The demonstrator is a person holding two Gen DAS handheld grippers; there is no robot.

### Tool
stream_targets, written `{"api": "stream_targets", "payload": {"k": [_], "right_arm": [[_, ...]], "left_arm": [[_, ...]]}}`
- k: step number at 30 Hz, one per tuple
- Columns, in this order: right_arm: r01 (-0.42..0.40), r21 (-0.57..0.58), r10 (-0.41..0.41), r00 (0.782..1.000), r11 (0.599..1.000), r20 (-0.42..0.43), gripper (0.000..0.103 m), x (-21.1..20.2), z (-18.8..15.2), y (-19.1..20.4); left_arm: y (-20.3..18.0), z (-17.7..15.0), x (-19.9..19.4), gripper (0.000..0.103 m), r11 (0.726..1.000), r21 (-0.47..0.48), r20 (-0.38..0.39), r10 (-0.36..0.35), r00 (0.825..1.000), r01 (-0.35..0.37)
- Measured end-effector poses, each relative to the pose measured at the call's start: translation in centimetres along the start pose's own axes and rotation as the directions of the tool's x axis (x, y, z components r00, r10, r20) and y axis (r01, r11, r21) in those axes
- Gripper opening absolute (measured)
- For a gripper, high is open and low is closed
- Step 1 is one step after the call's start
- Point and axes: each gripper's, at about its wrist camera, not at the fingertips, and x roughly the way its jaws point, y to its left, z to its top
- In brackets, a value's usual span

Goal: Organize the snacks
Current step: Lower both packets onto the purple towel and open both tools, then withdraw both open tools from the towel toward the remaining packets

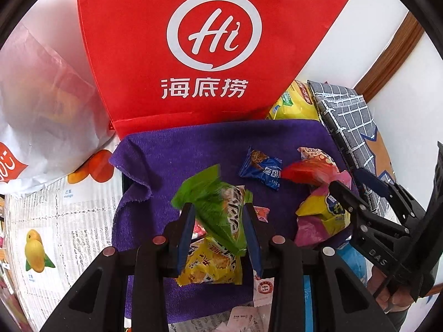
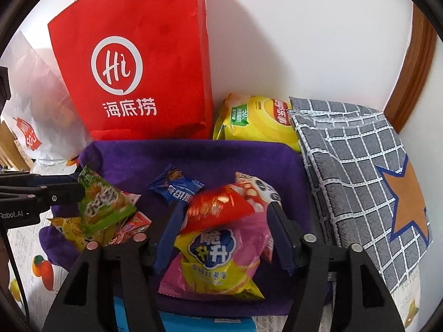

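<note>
My left gripper is shut on a green snack packet and holds it tilted above a yellow packet on the purple towel. The right wrist view has the same gripper and green packet at the left. My right gripper stands open over a red packet and a pink-and-yellow packet; the red one lies loosely between the fingers. A blue packet lies just beyond. In the left wrist view the right gripper reaches in from the right.
A tall red bag stands behind the towel, a white plastic bag to its left. A yellow crisp bag and a grey checked cloth with an orange star sit at the right by the wall. Fruit-print tablecloth lies left.
</note>
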Motion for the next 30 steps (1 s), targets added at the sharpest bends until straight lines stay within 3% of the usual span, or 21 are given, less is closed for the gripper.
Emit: {"api": "stream_targets", "payload": {"k": [3,8,10,11,23,30], "right_arm": [[0.005,0.007,-0.005,1.000,1.000,0.028,0.074,-1.0,0.1,-0.1],[0.011,0.026,-0.012,0.999,1.000,0.047,0.076,-2.2,0.2,-0.4],[0.013,0.032,-0.015,0.999,0.999,0.051,0.076,-2.7,0.0,-0.5],[0.015,0.036,-0.017,0.998,0.999,0.054,0.076,-3.0,0.0,-0.6],[0.070,0.063,-0.073,0.996,0.996,0.043,0.076,-5.9,-1.6,-1.4],[0.068,0.113,-0.077,0.994,0.991,0.077,0.076,-8.7,-2.3,-2.2]], "left_arm": [[-0.1,-0.1,0.0,0.033,1.000,0.004,-0.001,-0.004,1.000,0.004],[-0.4,0.0,-0.5,0.035,1.000,0.018,0.007,-0.018,1.000,0.018],[-0.6,0.1,-0.8,0.061,0.999,0.022,0.008,-0.030,1.000,0.029],[-0.7,0.1,-0.9,0.066,0.999,0.022,0.014,-0.026,1.000,0.026],[-1.6,-0.1,-4.0,0.067,0.999,0.048,0.062,-0.004,0.998,0.001],[-2.4,-1.1,-7.4,0.067,0.997,0.078,0.154,-0.042,0.987,0.030]]}}
